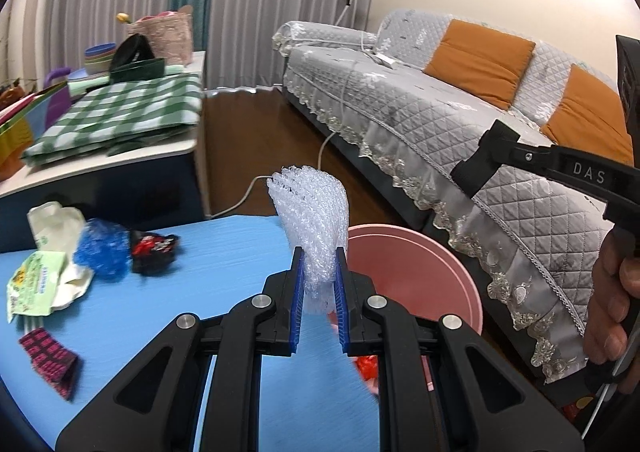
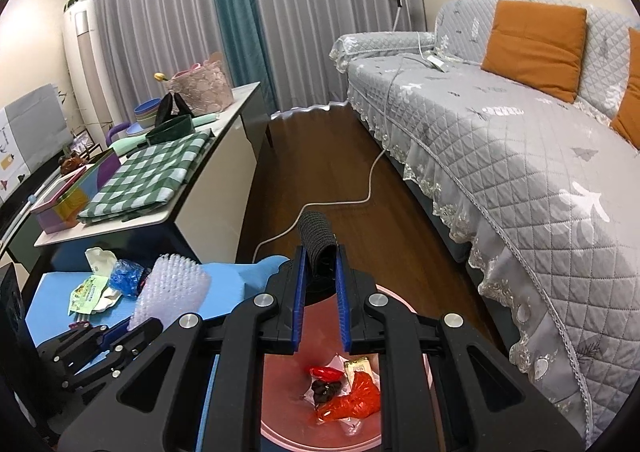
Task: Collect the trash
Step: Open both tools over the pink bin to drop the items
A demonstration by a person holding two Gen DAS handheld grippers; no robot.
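left gripper (image 1: 319, 284): clamped on clear bubble wrap (image 1: 310, 220), raised beside pink bin (image 1: 460, 272) for dropping | right gripper (image 2: 319, 284): closed on black mesh roll (image 2: 316, 240) directly over bin | remaining wrappers (image 1: 44, 284) lie on blue table (image 1: 224, 252)

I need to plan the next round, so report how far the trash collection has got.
Done: several wrappers, red and dark ones among them, lie in the pink bin. In hand: the left gripper clamps clear bubble wrap beside the bin; the right gripper holds a black mesh piece above it. Left on the blue table: blue crumpled plastic, a black-red wrapper, white-green packaging and a pink-black wrapper.
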